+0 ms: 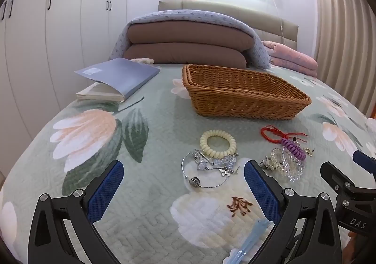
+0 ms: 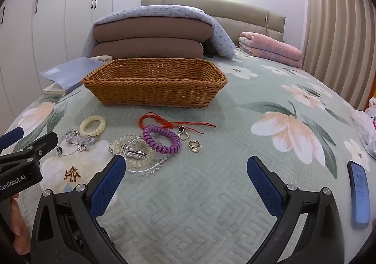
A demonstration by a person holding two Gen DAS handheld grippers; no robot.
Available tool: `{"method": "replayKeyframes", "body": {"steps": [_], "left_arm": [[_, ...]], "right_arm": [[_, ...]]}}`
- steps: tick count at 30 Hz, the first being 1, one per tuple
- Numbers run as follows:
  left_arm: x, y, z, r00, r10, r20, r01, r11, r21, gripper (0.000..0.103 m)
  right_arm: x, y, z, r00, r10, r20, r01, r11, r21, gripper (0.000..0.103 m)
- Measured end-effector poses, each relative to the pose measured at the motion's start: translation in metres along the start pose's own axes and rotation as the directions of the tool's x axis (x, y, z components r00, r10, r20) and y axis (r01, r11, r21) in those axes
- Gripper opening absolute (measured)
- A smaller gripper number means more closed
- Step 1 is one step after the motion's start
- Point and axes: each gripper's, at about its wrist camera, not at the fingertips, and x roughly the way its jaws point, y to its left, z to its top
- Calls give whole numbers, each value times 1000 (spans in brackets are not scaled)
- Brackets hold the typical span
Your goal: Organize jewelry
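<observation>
Through the left wrist camera we are holding the left gripper (image 1: 183, 190) spread wide and empty, the silver charm bangle (image 1: 206, 173) lying just ahead between its fingers, the wicker basket (image 1: 244, 99) beyond. Through the right wrist camera we are keeping the right gripper (image 2: 185, 184) equally apart, with the clear bead bracelet (image 2: 141, 160) touching its left finger and the purple coil hair tie (image 2: 161, 139) ahead-left

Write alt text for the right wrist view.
Open right gripper hovers over a floral quilt near scattered jewelry: purple coil bracelet, cream coil bracelet, red cord, clear beads. A wicker basket sits behind; a phone lies right.
</observation>
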Motion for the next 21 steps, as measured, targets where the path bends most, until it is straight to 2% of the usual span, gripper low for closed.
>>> {"method": "replayKeyframes", "body": {"steps": [21], "left_arm": [[2,-2,0,1000,6,-7,-6,1000,10,102]], "right_arm": [[4,3,0,1000,2,-1,-2,1000,5,103]]}}
